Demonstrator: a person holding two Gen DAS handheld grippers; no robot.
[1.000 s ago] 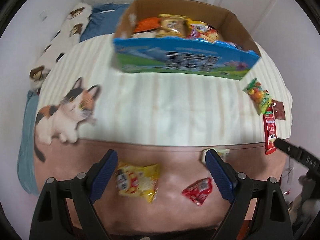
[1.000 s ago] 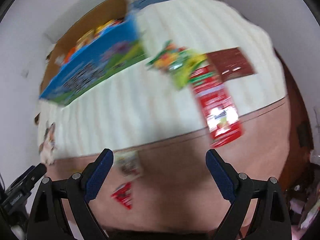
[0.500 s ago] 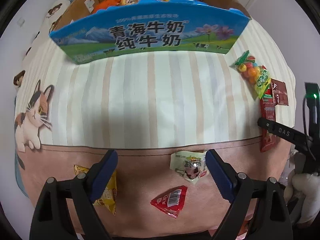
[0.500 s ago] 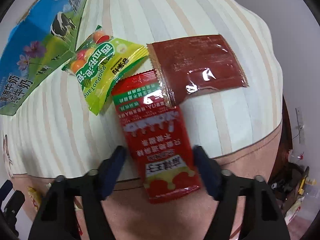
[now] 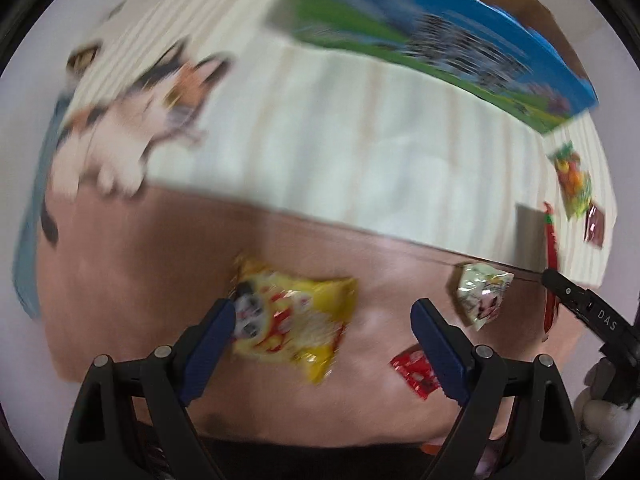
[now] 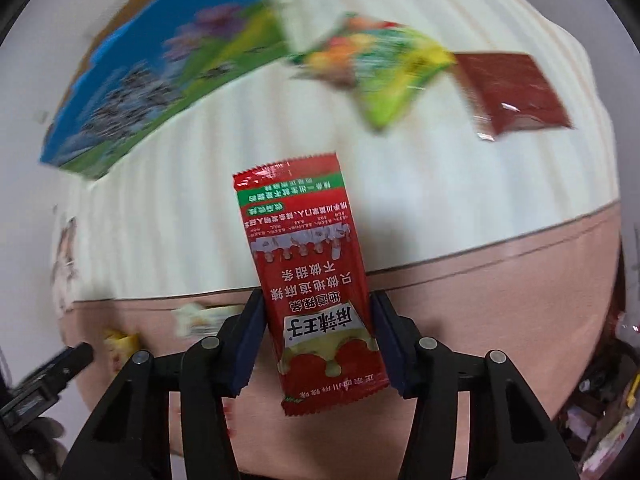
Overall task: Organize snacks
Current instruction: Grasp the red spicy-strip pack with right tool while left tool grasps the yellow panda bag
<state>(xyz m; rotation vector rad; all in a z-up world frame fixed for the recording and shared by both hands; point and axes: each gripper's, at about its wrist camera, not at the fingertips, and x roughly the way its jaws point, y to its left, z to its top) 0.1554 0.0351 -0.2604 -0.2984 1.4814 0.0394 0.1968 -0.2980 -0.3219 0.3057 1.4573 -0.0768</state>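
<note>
My right gripper (image 6: 318, 300) points down, its jaws closing on the sides of a long red snack packet (image 6: 308, 264), which stays sharp against the blurred bed. A green candy bag (image 6: 384, 68) and a brown sachet (image 6: 516, 88) lie beyond it on the striped cover. My left gripper (image 5: 324, 312) stands open just above a yellow snack bag (image 5: 292, 320), its left pad over the bag's edge. A white packet (image 5: 482, 296) and a small red packet (image 5: 414, 370) lie to the right of it. The blue cardboard box (image 5: 440, 40) sits at the back.
Everything rests on a bed with a cream striped cover (image 5: 340, 140) and a pink band (image 5: 140, 280) along the near side. A cat print (image 5: 132, 128) marks the cover's left part. Clutter shows beyond the bed's right edge (image 6: 608, 412).
My right gripper came down over the red packet and narrowed onto it; the packet now sits apart from the green bag and sachet. My left gripper swung left from the white packet to the yellow bag.
</note>
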